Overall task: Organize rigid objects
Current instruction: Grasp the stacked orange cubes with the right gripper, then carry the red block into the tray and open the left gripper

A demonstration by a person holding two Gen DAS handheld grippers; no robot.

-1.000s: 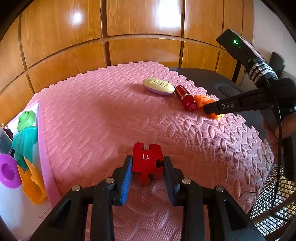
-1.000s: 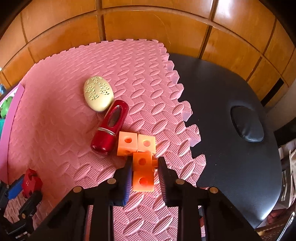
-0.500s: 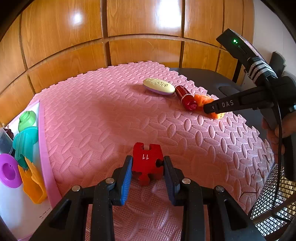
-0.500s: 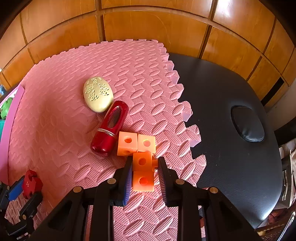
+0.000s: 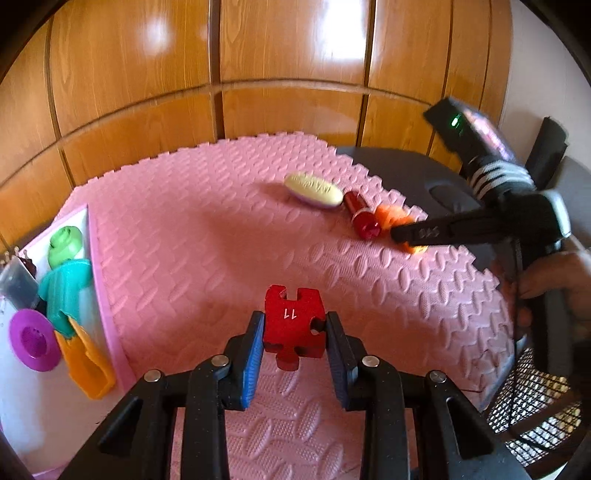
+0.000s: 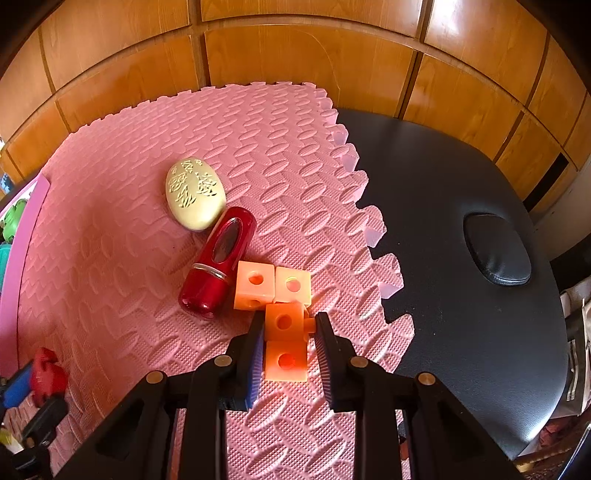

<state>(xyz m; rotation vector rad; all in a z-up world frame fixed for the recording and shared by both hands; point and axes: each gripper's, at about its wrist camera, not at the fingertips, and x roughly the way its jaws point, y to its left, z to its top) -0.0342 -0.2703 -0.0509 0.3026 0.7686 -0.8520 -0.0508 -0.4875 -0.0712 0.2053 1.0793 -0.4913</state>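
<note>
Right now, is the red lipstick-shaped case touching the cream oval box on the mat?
Touching. The right wrist view shows the red case's upper end against the cream oval box's lower edge with no pink mat visible between them.

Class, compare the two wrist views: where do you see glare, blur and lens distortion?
Left wrist view: bright glare patches on the wood panelling, motion blur on the right tool and the orange blocks, and panel seams bowed by the fisheye. Right wrist view: sharper, with highlights on the red case and curved panelling.
</note>
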